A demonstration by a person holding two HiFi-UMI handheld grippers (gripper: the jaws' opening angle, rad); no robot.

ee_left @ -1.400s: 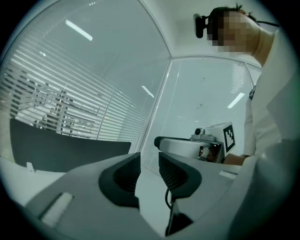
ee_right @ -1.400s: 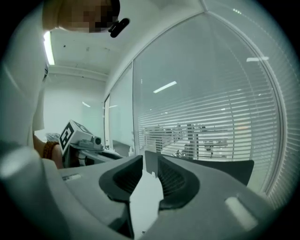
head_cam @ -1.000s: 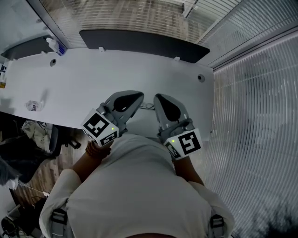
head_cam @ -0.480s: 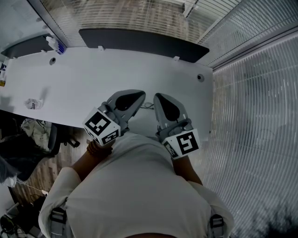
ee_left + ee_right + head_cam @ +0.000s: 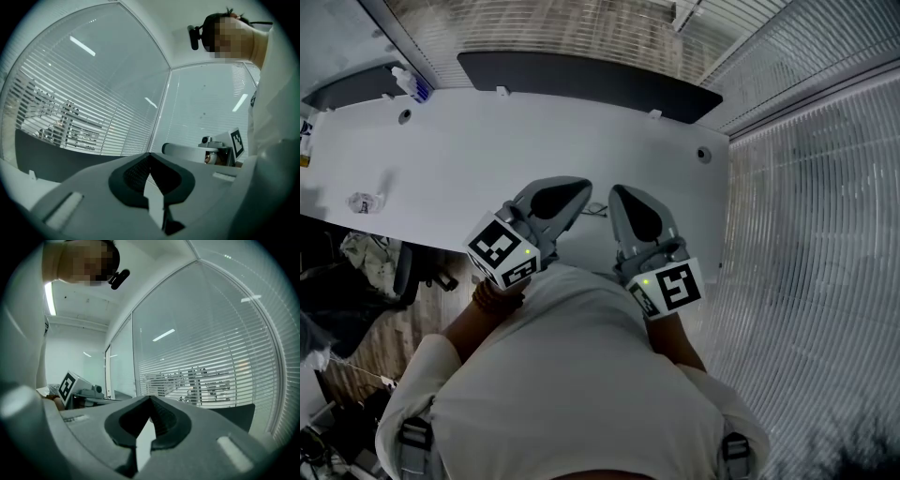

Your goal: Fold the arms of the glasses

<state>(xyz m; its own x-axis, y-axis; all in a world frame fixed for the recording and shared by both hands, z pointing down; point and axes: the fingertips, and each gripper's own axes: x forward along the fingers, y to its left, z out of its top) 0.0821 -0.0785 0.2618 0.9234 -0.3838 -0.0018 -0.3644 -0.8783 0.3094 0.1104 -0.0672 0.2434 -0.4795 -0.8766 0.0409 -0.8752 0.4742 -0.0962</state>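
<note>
In the head view, a thin dark wire shape, probably part of the glasses (image 5: 597,209), lies on the white table (image 5: 487,159) between the two gripper tips; the rest is hidden. My left gripper (image 5: 579,190) is shut and empty, held level just above the table's near edge. My right gripper (image 5: 619,197) is beside it, also shut and empty. In the left gripper view the jaws (image 5: 150,157) meet in a closed seam, with the right gripper (image 5: 201,151) off to the side. In the right gripper view the jaws (image 5: 150,400) are closed too. Neither gripper view shows the glasses.
A dark partition panel (image 5: 581,80) runs along the table's far edge. A cable hole (image 5: 703,155) sits at the right corner and a small crumpled object (image 5: 364,202) at the left. Slatted blinds (image 5: 806,234) stand close on the right. The person's torso fills the foreground.
</note>
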